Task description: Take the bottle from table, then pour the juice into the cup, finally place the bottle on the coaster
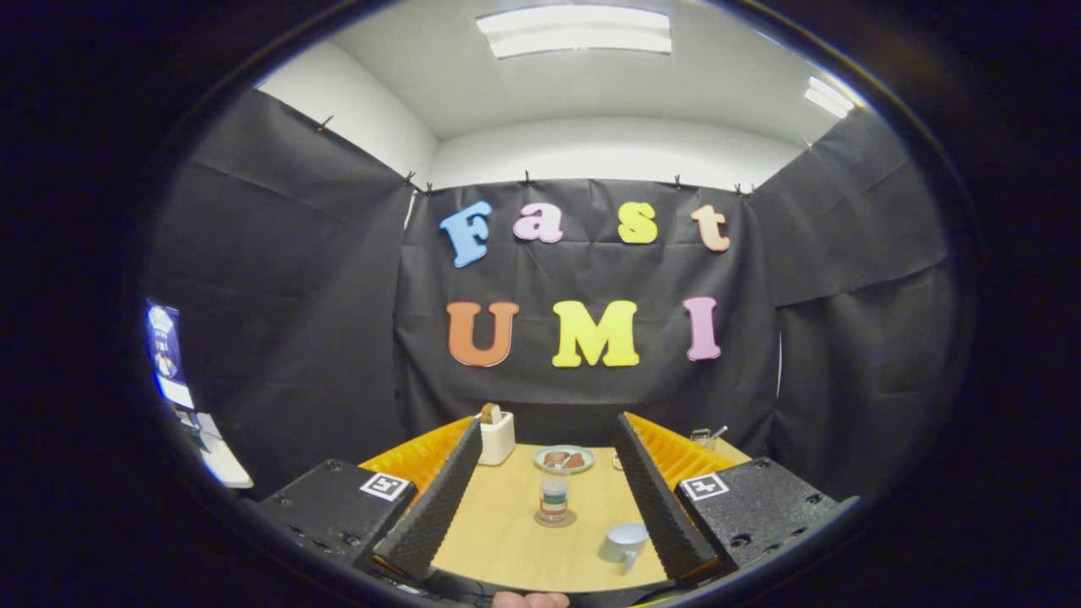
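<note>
My gripper (545, 498) is spread wide, its 2 fingers (435, 507) apart with nothing between their pads but bare table (498, 532), so it is released and grasping nothing. I hold it above the near part of the light wooden table, looking forward along the fingers. Ahead, in the gap between them, the bottle (554, 497) stands upright; it is small and clear with a pale cap and a coloured band round its lower part. It sits on a round, dark coaster (555, 518) whose rim shows at its base. Nearer to me and over toward the right finger lies the cup (624, 543), pale with a handle; it seems to be tipped on its side, close to that finger, though I cannot tell whether they touch. Beyond the bottle is a plate (564, 458) with something brownish on it. To the left of the plate, just past the left finger, stands a white box (497, 437) with a brown thing sticking up from it. Far on the right, beyond the right finger, a small clear container (703, 437) with a stick in it stands by the table's edge.
</note>
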The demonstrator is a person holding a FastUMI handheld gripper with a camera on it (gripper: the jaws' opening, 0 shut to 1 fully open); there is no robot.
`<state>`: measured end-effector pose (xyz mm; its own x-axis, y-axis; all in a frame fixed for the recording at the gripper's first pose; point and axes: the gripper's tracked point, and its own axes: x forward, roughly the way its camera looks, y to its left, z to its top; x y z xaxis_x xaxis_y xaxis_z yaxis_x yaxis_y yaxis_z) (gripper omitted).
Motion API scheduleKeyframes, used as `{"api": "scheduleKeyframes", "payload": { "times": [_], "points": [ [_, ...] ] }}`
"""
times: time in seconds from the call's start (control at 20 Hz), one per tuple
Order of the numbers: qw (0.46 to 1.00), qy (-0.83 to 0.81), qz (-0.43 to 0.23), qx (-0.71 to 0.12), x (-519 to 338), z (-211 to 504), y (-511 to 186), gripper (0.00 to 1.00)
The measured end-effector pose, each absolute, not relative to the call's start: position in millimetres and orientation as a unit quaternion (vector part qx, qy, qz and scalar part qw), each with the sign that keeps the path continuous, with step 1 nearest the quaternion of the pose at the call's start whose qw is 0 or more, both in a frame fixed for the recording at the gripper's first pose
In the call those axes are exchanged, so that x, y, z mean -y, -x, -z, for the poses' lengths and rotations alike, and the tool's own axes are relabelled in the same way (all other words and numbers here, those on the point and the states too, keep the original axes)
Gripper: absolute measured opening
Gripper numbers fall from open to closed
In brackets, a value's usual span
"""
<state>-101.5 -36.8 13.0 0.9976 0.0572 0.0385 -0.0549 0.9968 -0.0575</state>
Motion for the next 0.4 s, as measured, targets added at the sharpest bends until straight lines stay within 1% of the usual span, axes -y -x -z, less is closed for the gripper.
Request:
{"api": "scheduleKeyframes", "payload": {
  "times": [0.4],
  "points": [
    [1.000, 0.011, -0.026, 0.009, 42.6, -7.9, 98.6, 1.00]
  ]
}}
